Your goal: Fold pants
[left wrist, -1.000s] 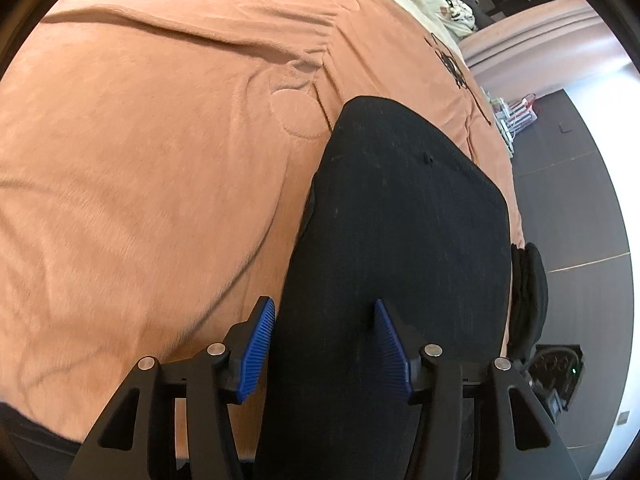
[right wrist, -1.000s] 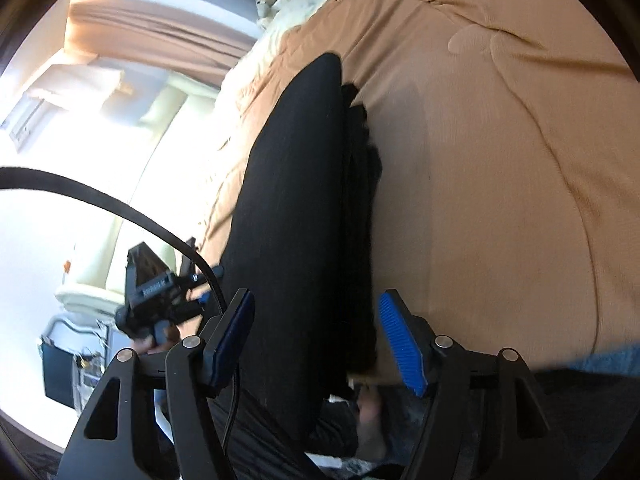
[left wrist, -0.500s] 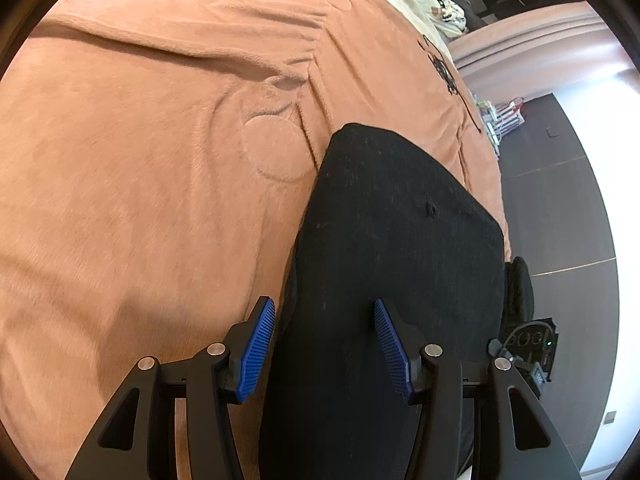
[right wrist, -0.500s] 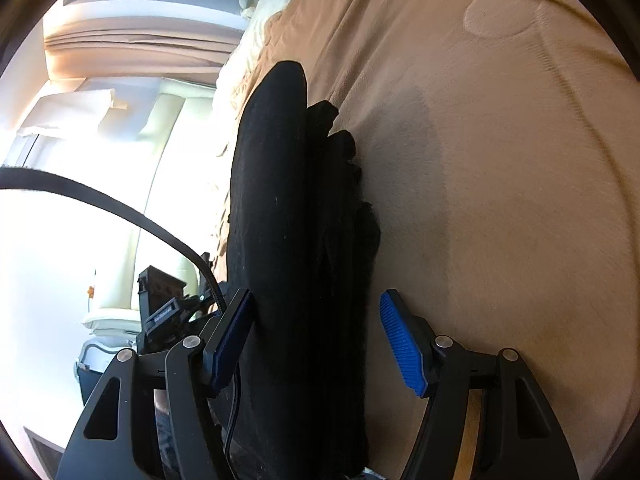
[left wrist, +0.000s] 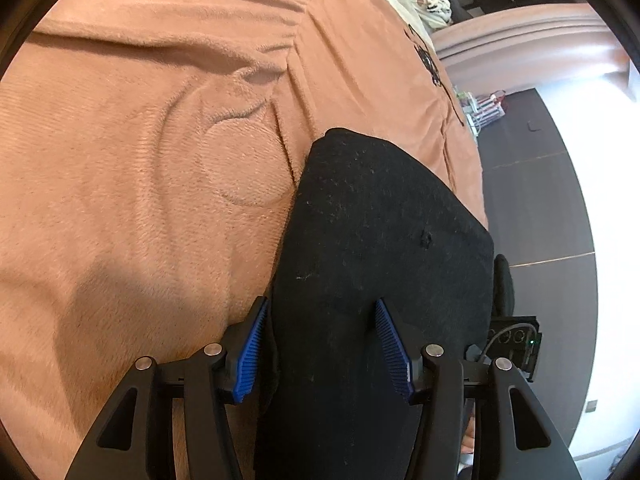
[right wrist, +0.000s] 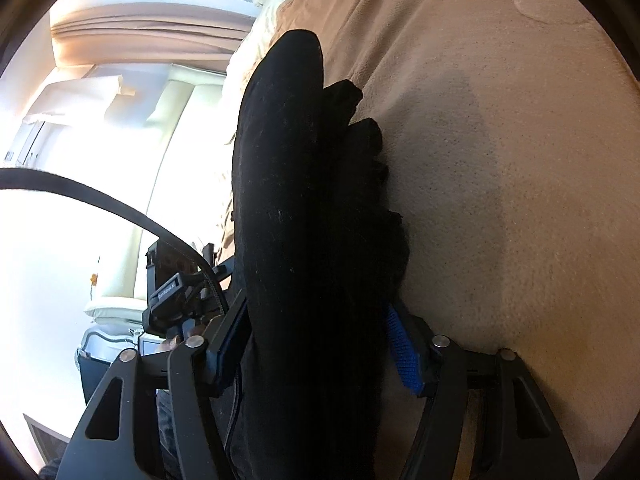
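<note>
On orange blanket (left wrist: 140, 200) near bed edge: black pants (left wrist: 380, 260) folded into a thick bundle, upper layer flat and lint-flecked, stacked layers showing along the side in right wrist view (right wrist: 320, 220). Left gripper (left wrist: 320, 344) spread wide, blue pads (left wrist: 250, 354) apart, one at the bundle's left edge beside the blanket, the other over the top layer; whether either presses the cloth, unclear. Right gripper (right wrist: 316, 344) also wide, straddling the bundle's end, pants filling the gap, right pad (right wrist: 404, 344) between fabric and blanket, left pad mostly hidden.
</note>
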Motion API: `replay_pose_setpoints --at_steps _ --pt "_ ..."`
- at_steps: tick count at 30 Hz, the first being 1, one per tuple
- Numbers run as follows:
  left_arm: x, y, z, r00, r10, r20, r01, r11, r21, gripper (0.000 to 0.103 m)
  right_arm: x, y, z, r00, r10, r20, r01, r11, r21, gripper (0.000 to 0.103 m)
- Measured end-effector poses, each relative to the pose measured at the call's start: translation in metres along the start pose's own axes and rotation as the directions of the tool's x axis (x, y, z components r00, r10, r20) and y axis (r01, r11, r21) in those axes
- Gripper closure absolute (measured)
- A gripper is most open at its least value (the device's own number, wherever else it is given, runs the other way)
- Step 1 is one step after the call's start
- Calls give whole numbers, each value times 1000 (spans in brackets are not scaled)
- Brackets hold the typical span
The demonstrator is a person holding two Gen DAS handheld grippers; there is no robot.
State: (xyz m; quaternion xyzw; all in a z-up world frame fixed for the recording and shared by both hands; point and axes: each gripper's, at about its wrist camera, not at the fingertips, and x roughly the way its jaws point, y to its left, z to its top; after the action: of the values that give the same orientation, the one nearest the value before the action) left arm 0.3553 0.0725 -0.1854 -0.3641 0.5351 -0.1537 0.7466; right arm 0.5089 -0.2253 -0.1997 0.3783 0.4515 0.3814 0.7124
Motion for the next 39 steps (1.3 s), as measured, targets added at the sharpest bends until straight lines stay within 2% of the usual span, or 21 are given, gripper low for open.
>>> replay_pose_setpoints --at_steps 4,6,8,11,14,19,23,25,26,27,33,37,39 --pt "-3 0 -4 1000 -9 -11 9 1000 11 50 -2 0 -1 1000 26 -4 -26 1000 -9 55" --pt "-6 -4 -8 1000 -7 -7 7 1000 24 56 -3 1 -2 999 38 -2 -38 999 -16 61" --pt "-9 -6 -10 1000 -12 -2 12 999 32 61 -5 3 -3 998 58 1 -58 998 -33 70" --pt "-18 -10 -15 1000 -23 9 23 999 45 66 -6 13 -5 998 56 15 -55 995 -84 75" --pt "-29 -11 -20 999 -39 19 38 998 43 67 -7 17 -7 997 80 19 -77 992 -101 75" --pt "-44 -2 -36 999 -26 35 25 999 23 67 0 18 -7 996 86 -3 -86 991 -104 75" --pt "-48 9 -45 999 2 39 -2 1000 -10 66 5 11 -3 999 43 -26 -44 996 -77 69" --pt "-50 11 -48 999 16 41 -15 1000 -17 62 1 7 -2 999 27 -35 -29 997 -68 62" --pt "-51 10 -50 999 15 41 -14 1000 -17 57 0 5 -1 999 26 -39 -29 998 -62 54" --pt "-50 9 -52 999 18 37 -17 1000 -16 52 0 4 -2 999 26 -45 -28 998 -55 52" --pt "-41 15 -63 1000 -17 -2 17 1000 -21 43 1 -3 3 996 53 -76 -55 998 -24 52" --pt "-37 12 -65 999 -40 -7 40 999 6 43 7 -7 12 994 62 -93 -63 998 -13 52" --pt "-35 8 -64 999 -33 -10 33 999 21 49 12 -6 12 993 66 -102 -68 997 -20 52"
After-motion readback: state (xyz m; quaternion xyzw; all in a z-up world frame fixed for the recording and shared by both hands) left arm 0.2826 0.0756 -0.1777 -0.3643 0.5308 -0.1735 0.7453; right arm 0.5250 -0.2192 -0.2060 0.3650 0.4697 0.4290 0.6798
